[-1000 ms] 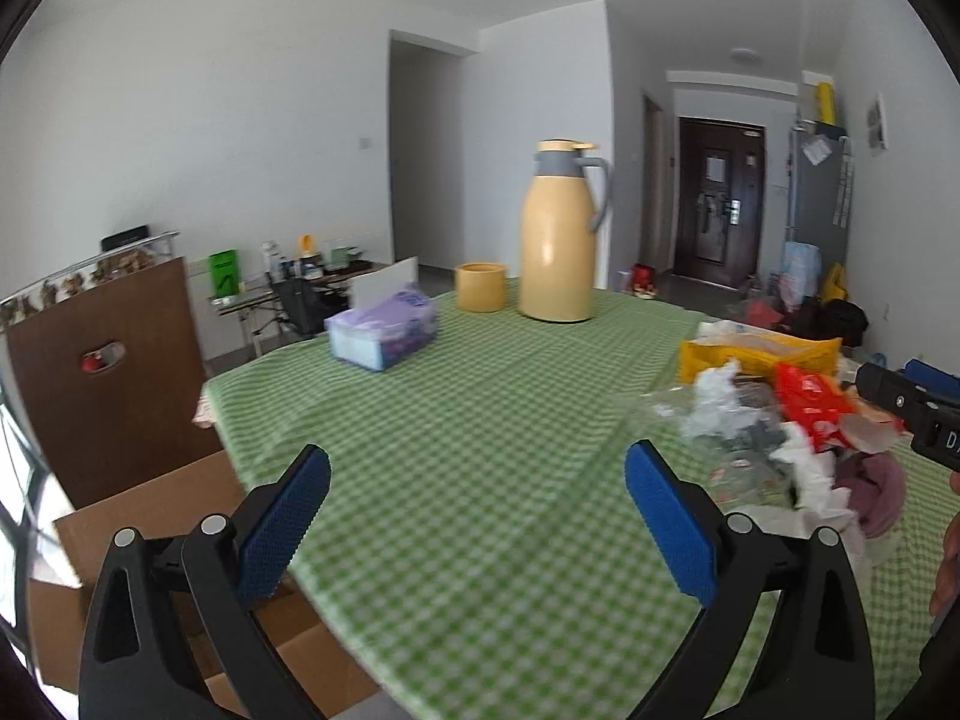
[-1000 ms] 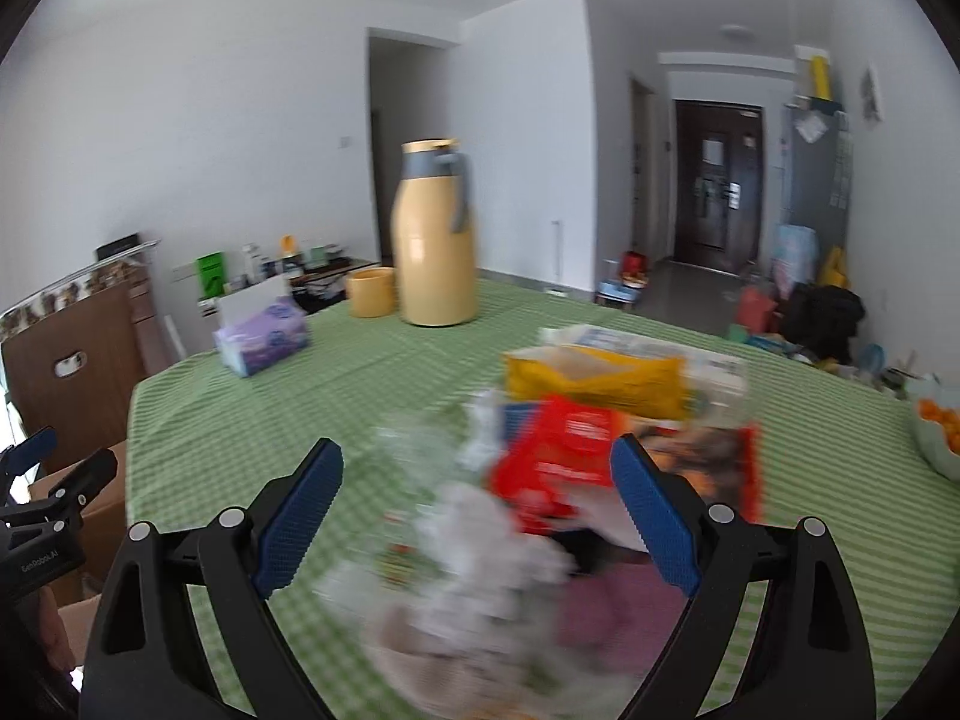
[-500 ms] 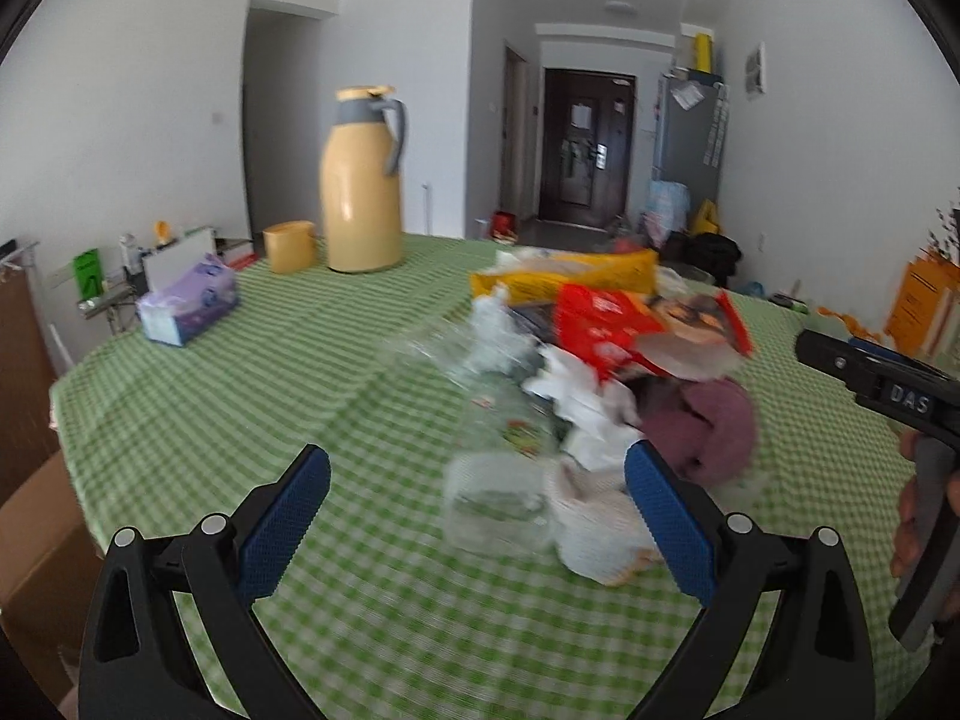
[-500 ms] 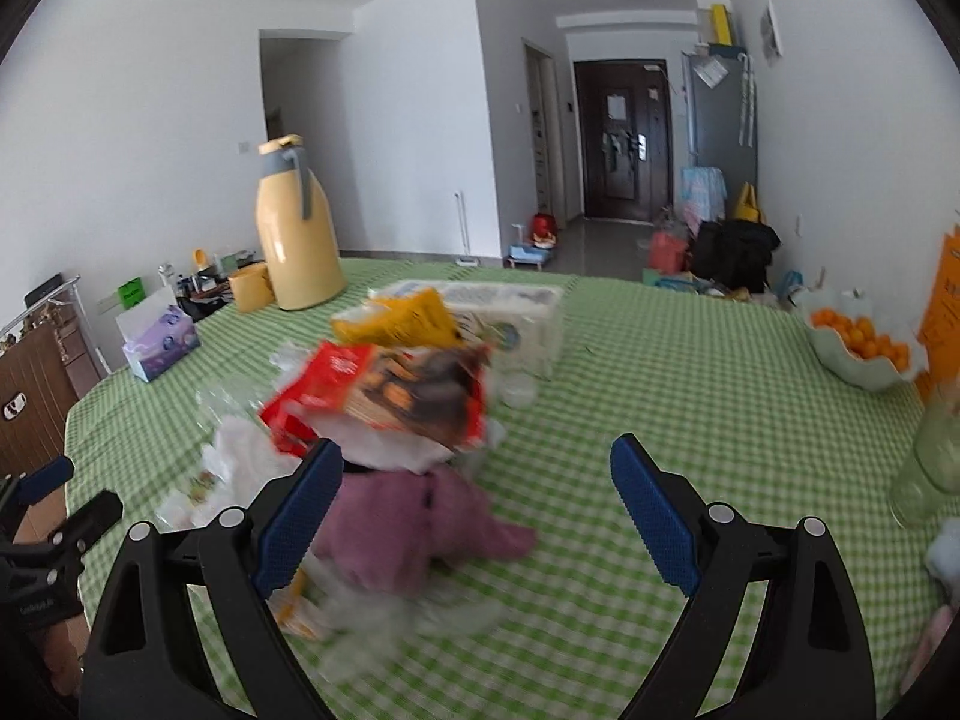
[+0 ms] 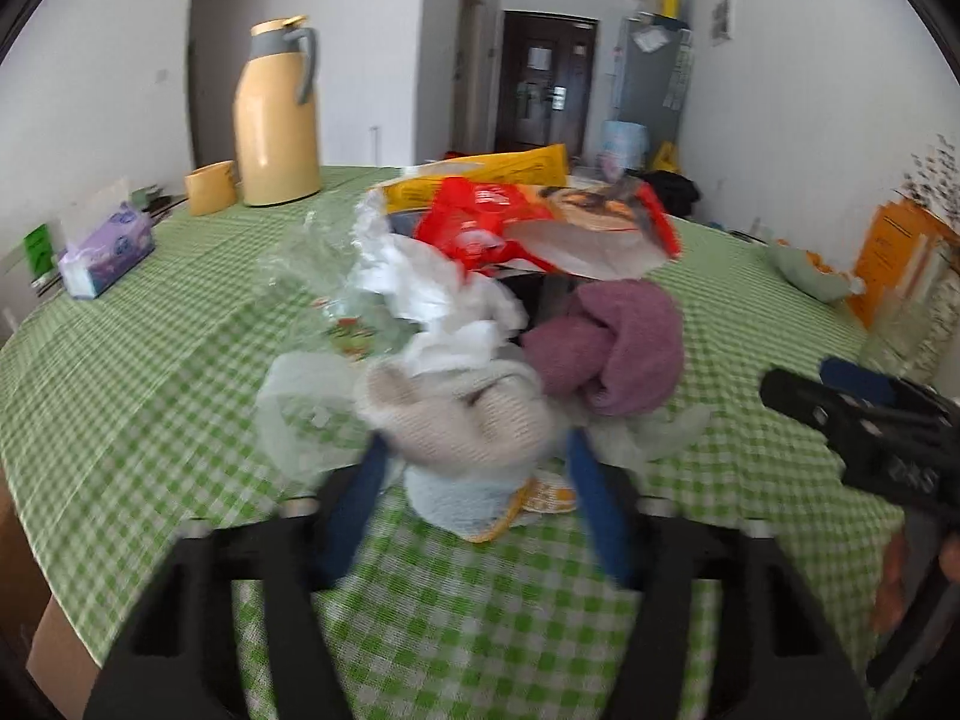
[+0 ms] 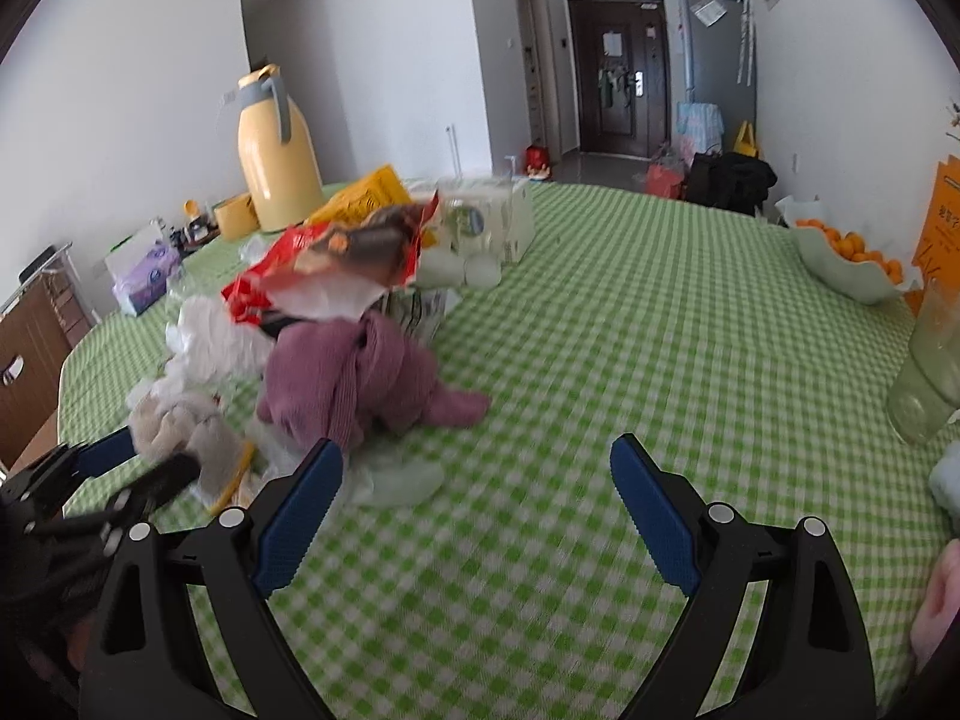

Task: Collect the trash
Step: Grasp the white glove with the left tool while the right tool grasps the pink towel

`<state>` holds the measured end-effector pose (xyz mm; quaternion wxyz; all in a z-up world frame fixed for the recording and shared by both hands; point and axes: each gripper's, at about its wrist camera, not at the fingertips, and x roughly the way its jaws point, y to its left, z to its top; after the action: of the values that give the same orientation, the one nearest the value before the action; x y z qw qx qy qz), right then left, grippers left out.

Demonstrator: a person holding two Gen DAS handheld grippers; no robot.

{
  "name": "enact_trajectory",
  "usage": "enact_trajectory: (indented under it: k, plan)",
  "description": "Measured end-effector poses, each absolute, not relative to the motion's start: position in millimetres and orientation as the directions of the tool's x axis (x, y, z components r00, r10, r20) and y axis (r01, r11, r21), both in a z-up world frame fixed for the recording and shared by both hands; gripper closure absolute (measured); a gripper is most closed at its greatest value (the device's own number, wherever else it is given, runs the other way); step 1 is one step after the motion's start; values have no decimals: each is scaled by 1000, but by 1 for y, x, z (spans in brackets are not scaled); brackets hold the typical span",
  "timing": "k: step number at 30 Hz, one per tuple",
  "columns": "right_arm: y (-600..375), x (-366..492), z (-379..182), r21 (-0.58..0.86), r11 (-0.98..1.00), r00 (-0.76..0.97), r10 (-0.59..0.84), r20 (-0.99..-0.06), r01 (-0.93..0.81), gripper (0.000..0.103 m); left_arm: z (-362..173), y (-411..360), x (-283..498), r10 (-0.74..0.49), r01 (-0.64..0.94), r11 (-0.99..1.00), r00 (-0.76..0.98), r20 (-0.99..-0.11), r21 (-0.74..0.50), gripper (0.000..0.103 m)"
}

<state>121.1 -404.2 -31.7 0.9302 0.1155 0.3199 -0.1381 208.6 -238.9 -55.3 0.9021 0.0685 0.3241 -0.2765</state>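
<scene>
A trash pile lies on the green checked tablecloth: a beige cloth wad, white crumpled tissue, a purple cloth, a red snack bag and a yellow bag. My left gripper has its blue fingers on either side of the beige wad, half closed and blurred. My right gripper is open and empty over bare cloth, right of the purple cloth. The left gripper shows at the beige wad in the right wrist view.
A yellow thermos, a yellow cup and a purple tissue box stand at the far left. A white package, a bowl of oranges and a greenish jar stand to the right.
My left gripper swung right to the pile, moved in on the beige wad and narrowed its fingers. My right gripper swung right, past the pile, and stayed open.
</scene>
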Motion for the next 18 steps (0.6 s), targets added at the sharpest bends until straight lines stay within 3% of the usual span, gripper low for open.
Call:
enact_trajectory:
  k: [1, 7, 11, 13, 14, 16, 18]
  plan:
    - [-403, 122, -32, 132, 938, 758, -170, -630, 320, 16, -55, -238, 209, -467, 548, 833, 628, -623, -72, 78]
    - [-396, 143, -31, 199, 951, 780, -63, -623, 236, 16, -35, -215, 213, -498, 542, 828, 598, -628, -141, 84]
    - [-386, 172, -32, 244, 951, 786, 1, -618, 190, 16, -8, -188, 206, -501, 528, 838, 646, -576, -137, 84]
    - [-382, 184, -32, 261, 949, 785, 24, -620, 177, 29, 3, -172, 205, -504, 509, 846, 670, -545, -157, 84]
    - [-381, 190, -34, 278, 944, 780, 39, -624, 175, 44, 7, -166, 205, -505, 501, 849, 679, -534, -165, 84]
    - [-379, 196, -35, 272, 942, 774, 20, -633, 198, 53, 13, -156, 205, -498, 487, 856, 692, -522, -171, 84]
    - [-379, 195, -35, 268, 941, 773, 13, -634, 204, 70, 16, -151, 203, -496, 483, 859, 702, -511, -170, 84]
